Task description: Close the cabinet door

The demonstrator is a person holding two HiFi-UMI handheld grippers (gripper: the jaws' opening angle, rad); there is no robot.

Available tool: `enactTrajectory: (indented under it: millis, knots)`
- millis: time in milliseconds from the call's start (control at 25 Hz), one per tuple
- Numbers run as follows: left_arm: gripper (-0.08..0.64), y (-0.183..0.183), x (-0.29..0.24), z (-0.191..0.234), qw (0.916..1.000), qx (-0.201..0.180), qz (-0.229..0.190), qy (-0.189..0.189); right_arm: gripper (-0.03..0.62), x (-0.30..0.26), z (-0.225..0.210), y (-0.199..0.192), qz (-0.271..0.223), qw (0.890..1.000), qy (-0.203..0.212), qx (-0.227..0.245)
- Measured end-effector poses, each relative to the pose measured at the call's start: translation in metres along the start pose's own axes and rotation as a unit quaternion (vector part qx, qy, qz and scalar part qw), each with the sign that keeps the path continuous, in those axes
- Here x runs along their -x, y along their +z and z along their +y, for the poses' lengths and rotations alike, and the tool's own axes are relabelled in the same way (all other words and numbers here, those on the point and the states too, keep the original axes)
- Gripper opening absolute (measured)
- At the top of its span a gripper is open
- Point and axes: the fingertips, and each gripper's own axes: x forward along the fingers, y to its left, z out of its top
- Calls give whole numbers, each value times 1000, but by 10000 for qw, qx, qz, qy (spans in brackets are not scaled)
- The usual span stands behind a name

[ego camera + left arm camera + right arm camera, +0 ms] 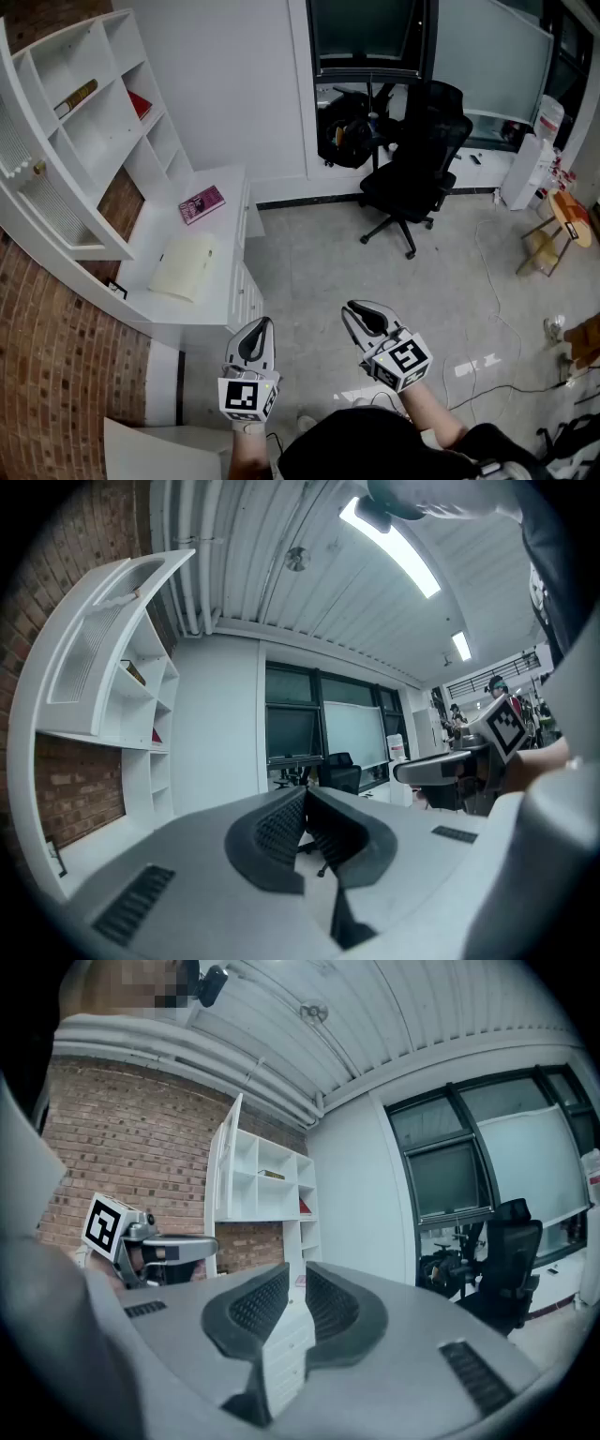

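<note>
While the left gripper (262,326), jaws together, and the right gripper (352,307), jaws a slit apart, both empty, point forward from low forearms, the cabinet door (52,206) stands open, well apart, on the shelf unit (103,122).

No text, label or number can be read.

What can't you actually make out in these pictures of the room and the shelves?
Cabinet door: partly cut off by the head view's left edge.
Pink book: cover print too small in the head view.
Red thing on the shelf: too small to identify.
Dark heap beside the office chair: too dark and distant to identify, head view.
</note>
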Motion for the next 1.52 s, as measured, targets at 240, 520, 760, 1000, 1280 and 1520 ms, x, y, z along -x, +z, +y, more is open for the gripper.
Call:
enactTrajectory:
  millis: [240, 520, 760, 1000, 1280, 1520]
  knots:
    - [9, -10, 21, 29, 10000, 67, 19, -6, 64, -21, 39, -5, 97, 9998, 49, 158]
    - [9, -27, 46, 64, 9999, 142, 38, -10, 65, -43, 65, -15, 42, 9997, -97, -208]
    - [9, -33, 47, 97, 9996, 205, 92, 169, 64, -68, 60, -24, 112, 9992, -168, -358]
    - [9, -40, 15, 130, 9990, 113, 165, 395, 64, -118, 38, -30, 53, 9987, 53, -503]
    - [9, -34, -57, 173, 9953, 69, 259, 935, 64, -198, -17, -18, 77, 9964, 604, -588]
    - [9, -23, -110, 201, 9890, 52, 238, 1456, 64, -265, -51, 0, 75, 9894, 1330, -572]
